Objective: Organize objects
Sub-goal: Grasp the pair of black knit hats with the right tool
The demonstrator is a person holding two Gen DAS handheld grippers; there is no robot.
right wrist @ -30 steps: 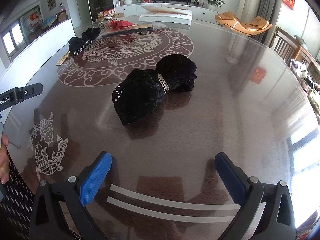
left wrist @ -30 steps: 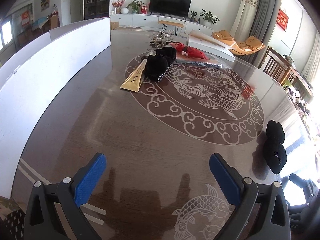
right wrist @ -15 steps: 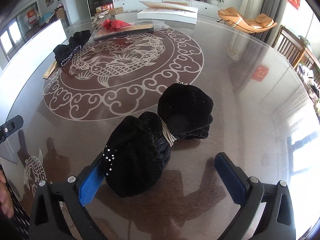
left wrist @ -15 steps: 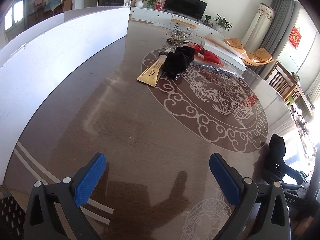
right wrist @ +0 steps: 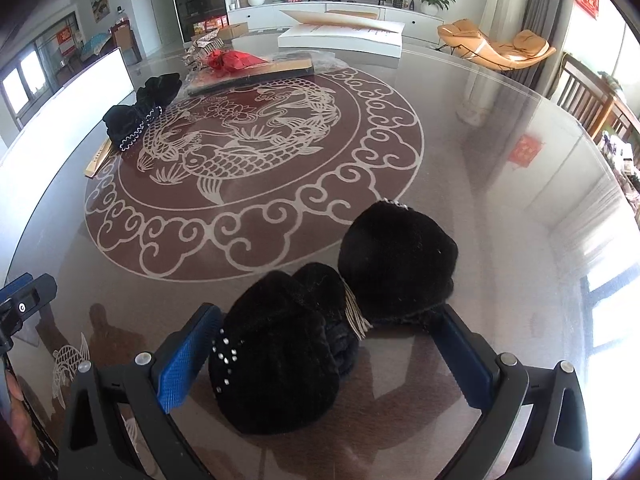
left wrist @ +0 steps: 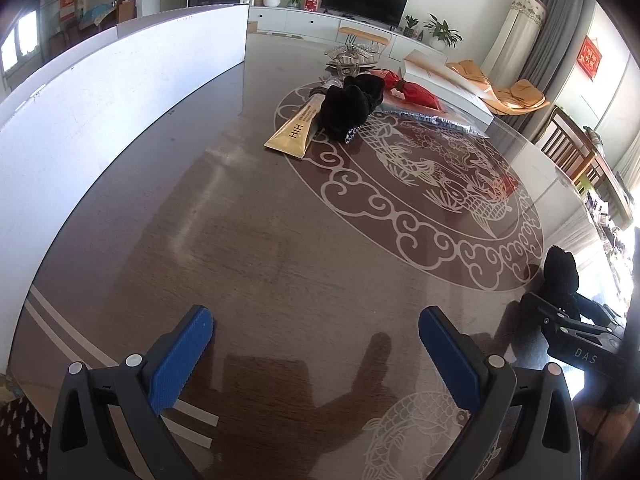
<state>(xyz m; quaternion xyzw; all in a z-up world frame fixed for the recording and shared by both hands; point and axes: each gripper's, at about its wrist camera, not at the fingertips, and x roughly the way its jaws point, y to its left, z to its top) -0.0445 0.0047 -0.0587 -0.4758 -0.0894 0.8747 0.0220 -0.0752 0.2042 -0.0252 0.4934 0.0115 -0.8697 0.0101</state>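
Note:
A black velvet bow (right wrist: 332, 312) with a gold knot lies on the glass table between the fingers of my right gripper (right wrist: 328, 344), which is open around it with its jaws apart. The same bow shows at the far right of the left wrist view (left wrist: 560, 280). My left gripper (left wrist: 316, 356) is open and empty over bare table. A second black bow (left wrist: 348, 104) lies far ahead on a gold tube (left wrist: 296, 130); it also shows in the right wrist view (right wrist: 140, 114).
A white board (left wrist: 100, 96) stands along the table's left edge. A red bundle (left wrist: 412, 90) on a plastic-wrapped flat pack (right wrist: 256, 72) and a white box (right wrist: 340, 34) lie at the far side. The round table (left wrist: 280, 240) carries a fish pattern.
My right gripper has moved forward until the near bow sits between its fingers. My left gripper has shifted slightly, still over bare table.

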